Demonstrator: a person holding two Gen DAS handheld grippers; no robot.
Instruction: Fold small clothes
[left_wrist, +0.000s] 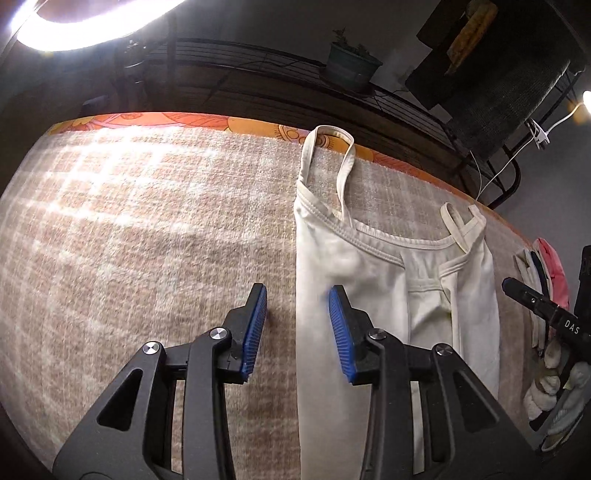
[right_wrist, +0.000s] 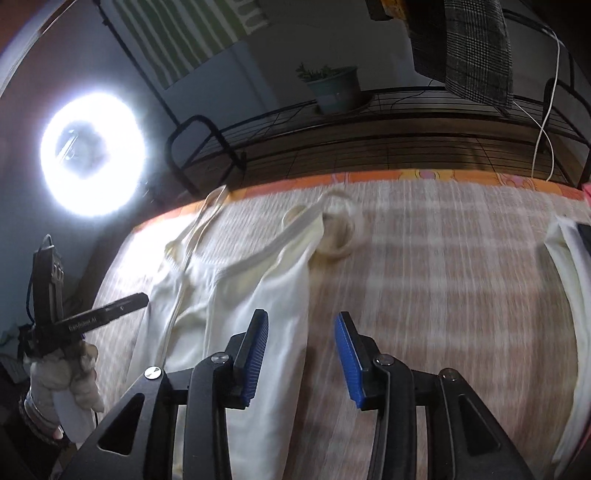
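Observation:
A cream strappy top (left_wrist: 369, 280) lies flat on the beige checked towel (left_wrist: 147, 229), straps toward the far edge, its sides folded inward. My left gripper (left_wrist: 298, 299) is open and empty, its jaws straddling the top's left edge. The top also shows in the right wrist view (right_wrist: 258, 295), blurred by motion. My right gripper (right_wrist: 302, 326) is open and empty, its jaws straddling the top's right edge. The right gripper also shows at the right of the left wrist view (left_wrist: 535, 302), and the left gripper at the left of the right wrist view (right_wrist: 107, 312).
A pile of small clothes (left_wrist: 546, 280), pink and white, lies at the towel's right end; a white piece of it shows in the right wrist view (right_wrist: 569, 295). An orange floral cloth (left_wrist: 184, 122) edges the table's far side. Behind stand a black wire rack (right_wrist: 369, 122), a plant pot (right_wrist: 336, 90) and a ring light (right_wrist: 94, 157).

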